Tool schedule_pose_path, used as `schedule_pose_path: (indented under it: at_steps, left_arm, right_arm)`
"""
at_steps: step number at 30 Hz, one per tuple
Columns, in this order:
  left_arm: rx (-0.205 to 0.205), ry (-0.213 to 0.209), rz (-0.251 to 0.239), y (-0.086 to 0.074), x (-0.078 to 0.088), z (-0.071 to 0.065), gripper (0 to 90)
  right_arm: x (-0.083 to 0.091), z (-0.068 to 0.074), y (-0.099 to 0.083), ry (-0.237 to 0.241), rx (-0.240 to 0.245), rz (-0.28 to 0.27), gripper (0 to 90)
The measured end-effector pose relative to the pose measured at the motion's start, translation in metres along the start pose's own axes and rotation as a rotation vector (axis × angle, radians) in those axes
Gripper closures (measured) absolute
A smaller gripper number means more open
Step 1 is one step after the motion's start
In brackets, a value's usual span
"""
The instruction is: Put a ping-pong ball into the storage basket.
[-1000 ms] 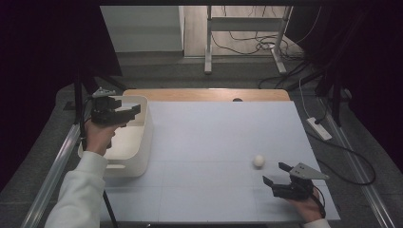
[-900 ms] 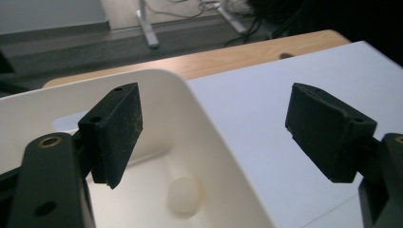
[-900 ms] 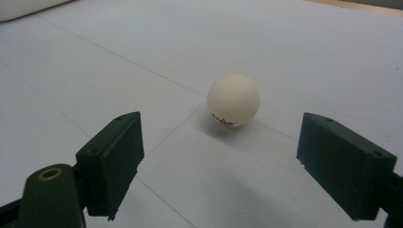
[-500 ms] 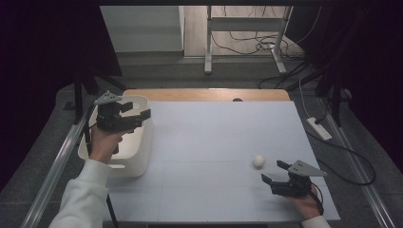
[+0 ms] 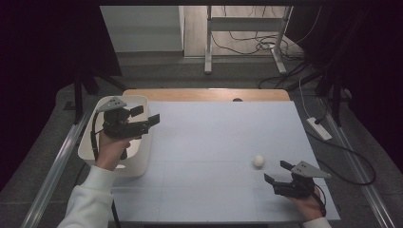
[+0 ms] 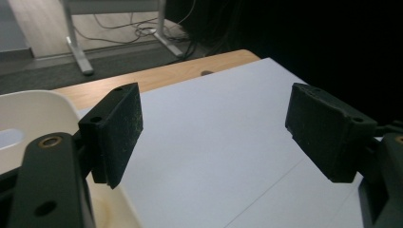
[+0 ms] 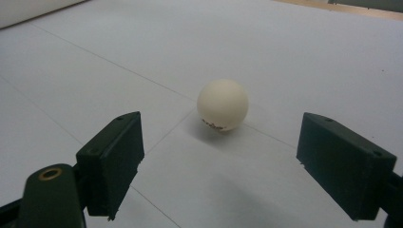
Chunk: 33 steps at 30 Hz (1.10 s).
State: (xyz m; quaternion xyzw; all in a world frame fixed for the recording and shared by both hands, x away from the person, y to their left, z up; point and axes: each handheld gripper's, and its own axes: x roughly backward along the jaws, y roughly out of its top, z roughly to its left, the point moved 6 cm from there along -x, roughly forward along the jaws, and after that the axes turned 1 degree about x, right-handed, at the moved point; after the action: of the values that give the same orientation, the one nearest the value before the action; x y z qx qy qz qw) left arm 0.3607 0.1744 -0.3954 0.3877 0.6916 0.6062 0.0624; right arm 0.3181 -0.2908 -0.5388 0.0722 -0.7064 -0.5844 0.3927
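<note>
A: Left edge first. What container is there?

B: One white rectangular plastic bin [image 5: 97,147] with rounded corners, standing on the left side of the pale blue-white table sheet [image 5: 214,142], partly over its edge. In the left gripper view its cream rim [image 6: 43,102] sits at lower left.

A: Contents?

B: Cannot tell. The person's left hand [image 5: 111,149] and the black hand-held left gripper [image 5: 147,121] cover most of the opening in the high view; the visible bit of inner floor looks bare, but much is hidden.

A: Left gripper state?

B: Jaws spread wide, nothing between the pads [image 6: 116,130]. It hangs above the bin's right rim, pointing right over the sheet. The grey three-cornered plate [image 5: 111,103] sits on top. A white sleeve [image 5: 90,199] comes in from the bottom.

A: Middle of the table?

B: Bare sheet with faint fold lines. A strip of light wooden tabletop [image 5: 204,94] shows along the far edge.

A: Right side?

B: A small cream-white ball [image 5: 258,160] rests on the sheet, well apart from the bin. In the right gripper view the ball [image 7: 222,104] has small dark print low on its side.

A: Right gripper?

B: The black right gripper [image 5: 278,172] lies low near the front edge, jaws parted wide, empty. The ball lies just ahead of the jaws, untouched, roughly centred between them.
</note>
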Motion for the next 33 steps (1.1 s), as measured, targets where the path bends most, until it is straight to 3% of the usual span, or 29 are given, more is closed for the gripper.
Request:
schedule_pose_path:
  at_steps: [9, 23, 33]
  left_arm:
    - [-0.005, -0.049, 0.013, -0.001, -0.014, -0.014, 20.9]
    - [-0.025, -0.109, 0.051, -0.013, -0.036, -0.035, 20.9]
    - [-0.039, -0.135, 0.068, -0.018, -0.05, -0.047, 20.9]
  right_arm:
    - [0.005, -0.002, -0.002, -0.011, -0.008, -0.003, 16.0]
    - [0.0, -0.002, -0.001, 0.003, 0.003, 0.002, 16.0]
    - [-0.001, -0.001, 0.0, 0.011, 0.003, -0.004, 16.0]
